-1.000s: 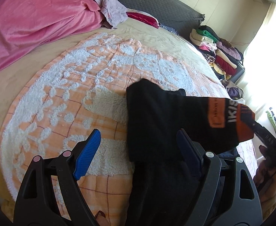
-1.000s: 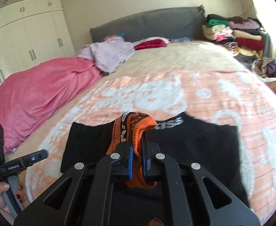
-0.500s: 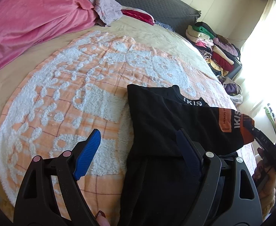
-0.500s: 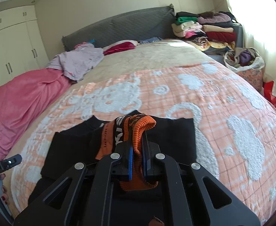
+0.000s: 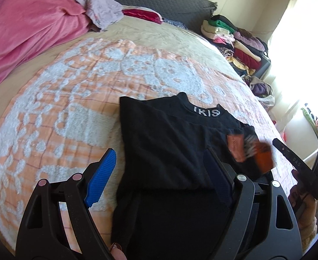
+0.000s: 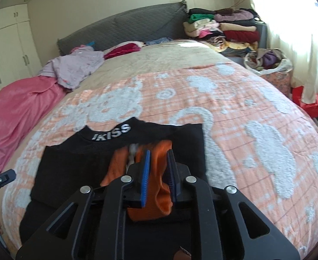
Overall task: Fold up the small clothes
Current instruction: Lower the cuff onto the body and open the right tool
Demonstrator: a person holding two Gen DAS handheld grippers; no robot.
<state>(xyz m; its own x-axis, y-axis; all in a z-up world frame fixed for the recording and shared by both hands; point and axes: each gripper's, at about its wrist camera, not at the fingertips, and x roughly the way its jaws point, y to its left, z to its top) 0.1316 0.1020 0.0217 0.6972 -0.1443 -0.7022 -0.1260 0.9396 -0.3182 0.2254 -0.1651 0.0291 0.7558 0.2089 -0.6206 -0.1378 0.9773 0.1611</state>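
A black top (image 5: pixel 169 143) with white IKISS lettering on its collar (image 6: pixel 111 133) lies on the orange-and-white blanket (image 5: pixel 50 112). Its sleeve is folded over the body and ends in an orange cuff (image 6: pixel 156 186), blurred in the left wrist view (image 5: pixel 263 158). My right gripper (image 6: pixel 158 158) hangs low over the top with its jaws opening. The cuff sits loose between the blue pads (image 6: pixel 145 179). My left gripper (image 5: pixel 160 153) stands open above the top's near left part, one finger over the blanket and one over the black cloth, holding nothing.
A pink cover (image 5: pixel 29 32) and a lilac heap of clothes (image 5: pixel 100 10) lie at the bed's far left. Folded clothes (image 6: pixel 224 28) are stacked at the far right by the grey headboard (image 6: pixel 126 26). A bag of clothes (image 6: pixel 267 60) stands beside the bed.
The right gripper came down with the orange cuff onto the black top and its jaws parted. The collar lettering now shows in full. The left gripper drifted a little sideways, still open.
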